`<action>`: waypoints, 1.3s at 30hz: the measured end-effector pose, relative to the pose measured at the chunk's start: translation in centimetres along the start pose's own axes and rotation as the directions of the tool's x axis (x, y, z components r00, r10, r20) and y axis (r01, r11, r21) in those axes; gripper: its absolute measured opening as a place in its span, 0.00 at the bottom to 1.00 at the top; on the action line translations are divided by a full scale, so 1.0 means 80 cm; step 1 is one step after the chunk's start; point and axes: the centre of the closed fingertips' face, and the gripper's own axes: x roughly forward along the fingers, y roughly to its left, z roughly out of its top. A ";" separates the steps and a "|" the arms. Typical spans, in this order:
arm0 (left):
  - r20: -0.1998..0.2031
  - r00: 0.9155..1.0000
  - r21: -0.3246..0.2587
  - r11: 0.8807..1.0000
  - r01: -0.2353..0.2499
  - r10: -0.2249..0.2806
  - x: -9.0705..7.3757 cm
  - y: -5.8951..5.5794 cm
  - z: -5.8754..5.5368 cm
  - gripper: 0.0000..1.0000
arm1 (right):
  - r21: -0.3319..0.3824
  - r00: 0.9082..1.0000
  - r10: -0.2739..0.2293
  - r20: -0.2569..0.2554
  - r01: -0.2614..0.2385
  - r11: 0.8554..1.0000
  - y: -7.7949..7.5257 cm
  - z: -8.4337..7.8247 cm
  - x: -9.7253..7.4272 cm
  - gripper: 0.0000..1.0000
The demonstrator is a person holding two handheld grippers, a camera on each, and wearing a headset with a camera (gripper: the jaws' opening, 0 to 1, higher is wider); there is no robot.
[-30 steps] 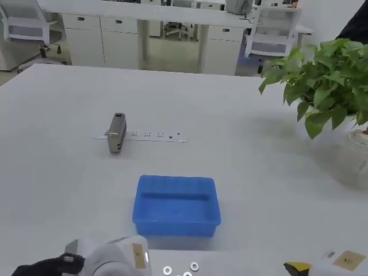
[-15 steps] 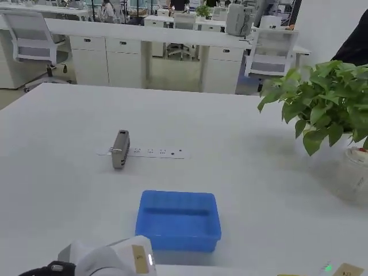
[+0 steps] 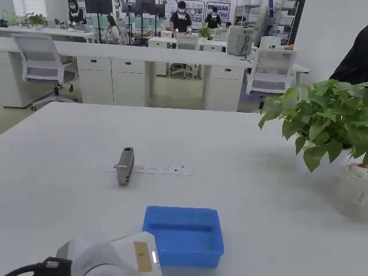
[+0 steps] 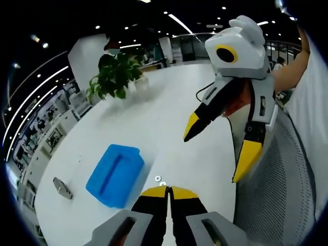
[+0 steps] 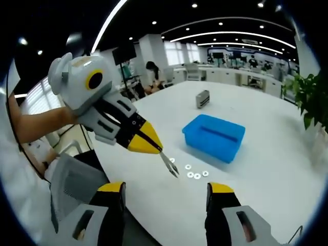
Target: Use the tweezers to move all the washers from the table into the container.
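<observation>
Upward the head view has tilted since a second ago; nothing on the table (image 5: 266, 169) has shifted. Several washers (image 5: 193, 174) lie just beside the blue container (image 5: 213, 136). Tweezers (image 5: 169, 165) point down near them, pinched in the left gripper (image 5: 154, 146). The right gripper (image 4: 211, 159) gapes wide, holding nothing

A grey adapter (image 3: 125, 165) sits at the left end of a white power strip (image 3: 164, 169) on the bench (image 3: 57, 144); a leafy potted plant (image 3: 325, 121) stands at its right side.
</observation>
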 end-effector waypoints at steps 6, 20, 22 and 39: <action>0.004 0.999 0.032 0.999 0.036 -0.036 -0.025 -0.006 0.018 0.00 | -0.058 0.995 0.099 0.019 -0.098 0.994 0.024 0.023 0.003 0.42; 0.005 0.983 0.102 0.978 0.181 -0.183 -0.061 -0.050 0.050 0.00 | -0.227 0.973 0.223 -0.056 -0.230 0.946 0.049 0.028 0.005 0.29; -0.003 0.980 0.107 0.974 0.197 -0.198 -0.064 -0.058 0.052 0.00 | -0.238 0.969 0.236 -0.066 -0.245 0.940 0.055 0.028 0.005 0.25; 0.023 0.974 0.120 0.967 0.223 -0.227 -0.084 -0.081 0.061 0.00 | -0.312 0.947 0.291 -0.134 -0.319 0.895 0.075 0.014 0.006 0.06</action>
